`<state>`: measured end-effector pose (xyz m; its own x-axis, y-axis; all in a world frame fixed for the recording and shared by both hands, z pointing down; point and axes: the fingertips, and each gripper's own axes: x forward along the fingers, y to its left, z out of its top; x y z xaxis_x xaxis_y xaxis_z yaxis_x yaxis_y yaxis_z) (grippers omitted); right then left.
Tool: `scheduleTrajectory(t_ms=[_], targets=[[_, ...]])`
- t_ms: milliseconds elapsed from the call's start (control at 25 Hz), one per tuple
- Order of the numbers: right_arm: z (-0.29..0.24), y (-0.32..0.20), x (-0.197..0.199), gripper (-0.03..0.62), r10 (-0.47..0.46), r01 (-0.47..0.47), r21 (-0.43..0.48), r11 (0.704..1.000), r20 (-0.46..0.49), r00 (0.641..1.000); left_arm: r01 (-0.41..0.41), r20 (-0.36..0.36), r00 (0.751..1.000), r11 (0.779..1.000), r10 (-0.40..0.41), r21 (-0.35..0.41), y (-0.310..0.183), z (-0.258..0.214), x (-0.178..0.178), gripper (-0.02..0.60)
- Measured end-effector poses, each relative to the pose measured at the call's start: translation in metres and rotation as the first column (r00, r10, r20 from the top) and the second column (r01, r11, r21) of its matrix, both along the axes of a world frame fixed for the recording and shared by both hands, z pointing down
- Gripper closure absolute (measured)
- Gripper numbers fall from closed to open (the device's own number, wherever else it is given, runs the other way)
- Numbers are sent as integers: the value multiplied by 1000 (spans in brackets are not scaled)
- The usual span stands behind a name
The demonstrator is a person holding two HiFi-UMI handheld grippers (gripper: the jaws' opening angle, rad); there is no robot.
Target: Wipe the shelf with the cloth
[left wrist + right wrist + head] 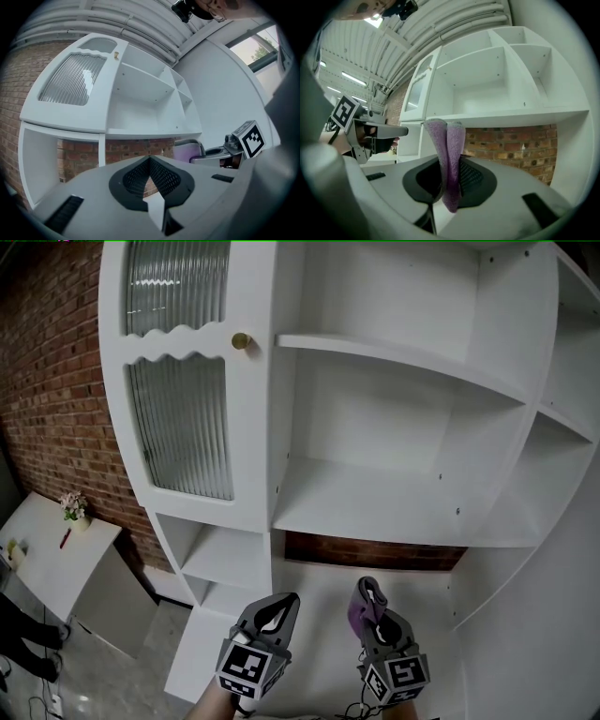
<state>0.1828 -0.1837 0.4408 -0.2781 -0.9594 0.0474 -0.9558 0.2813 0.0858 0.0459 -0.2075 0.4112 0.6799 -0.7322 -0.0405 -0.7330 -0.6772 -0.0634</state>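
Facing the white shelf (375,507), the right tool (370,589) pinches a purple cloth (449,159); the left tool (283,601) sits closed.

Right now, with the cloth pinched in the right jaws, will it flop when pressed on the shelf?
Probably floppy: the cloth stands folded in two fuzzy layers only where the right gripper pinches it. It looks thin and light, so it should flatten against the shelf. The nap likely grips rather than slips.
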Motion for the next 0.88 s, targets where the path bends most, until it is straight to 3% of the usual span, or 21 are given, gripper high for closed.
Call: scheduleTrajectory(t_ms=[280,880], targets=[[2,-4,-2,526,-55,55,6,998,-20,998,11,0,1000,1000,-11,-5,-5,5,5,568],[9,-25,9,526,-78,77,-7,997,-59,995,17,7,1000,1000,-17,-9,-26,16,15,568]])
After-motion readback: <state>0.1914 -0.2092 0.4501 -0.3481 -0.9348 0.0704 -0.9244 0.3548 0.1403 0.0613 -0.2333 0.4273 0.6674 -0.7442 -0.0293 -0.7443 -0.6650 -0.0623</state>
